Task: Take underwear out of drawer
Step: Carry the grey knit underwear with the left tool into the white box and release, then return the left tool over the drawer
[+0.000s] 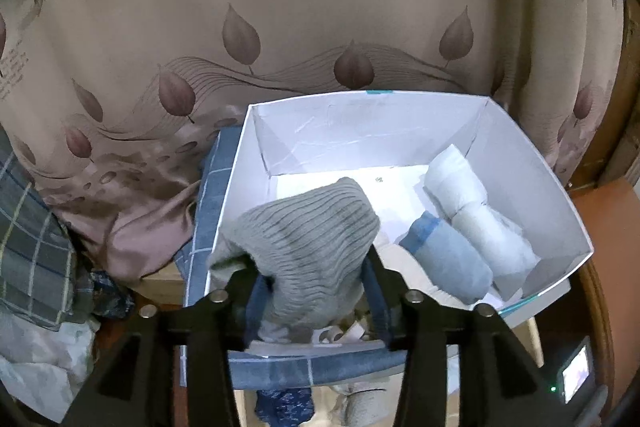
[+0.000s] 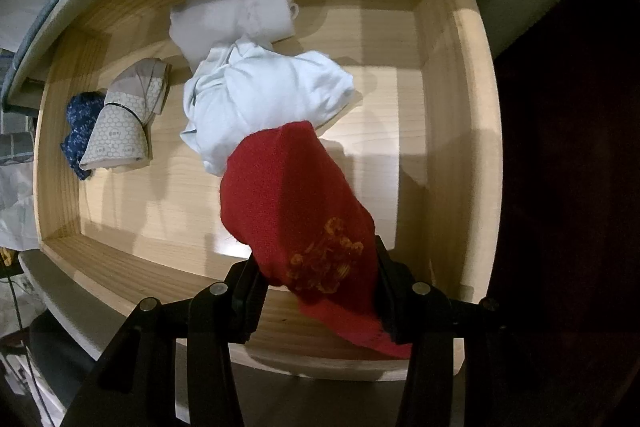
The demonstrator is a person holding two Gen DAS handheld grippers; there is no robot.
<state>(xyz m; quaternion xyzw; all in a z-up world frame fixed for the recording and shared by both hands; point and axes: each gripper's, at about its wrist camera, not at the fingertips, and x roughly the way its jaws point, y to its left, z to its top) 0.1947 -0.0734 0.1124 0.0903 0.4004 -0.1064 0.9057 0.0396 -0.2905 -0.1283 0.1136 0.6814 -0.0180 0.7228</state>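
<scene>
Right gripper (image 2: 318, 291) clamped on red underwear (image 2: 296, 203), above wooden drawer (image 2: 440, 75); lift straight, avoid front rim at 6 o'clock. Left gripper (image 1: 310, 291) clamped on grey ribbed piece (image 1: 308, 239) over white box (image 1: 360, 131); release low, toward 1 o'clock beside rolls.

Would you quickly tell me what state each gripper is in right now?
Left gripper: closed on the grey ribbed garment, above the white box.
Right gripper: closed on the red garment, above the wooden drawer.
</scene>
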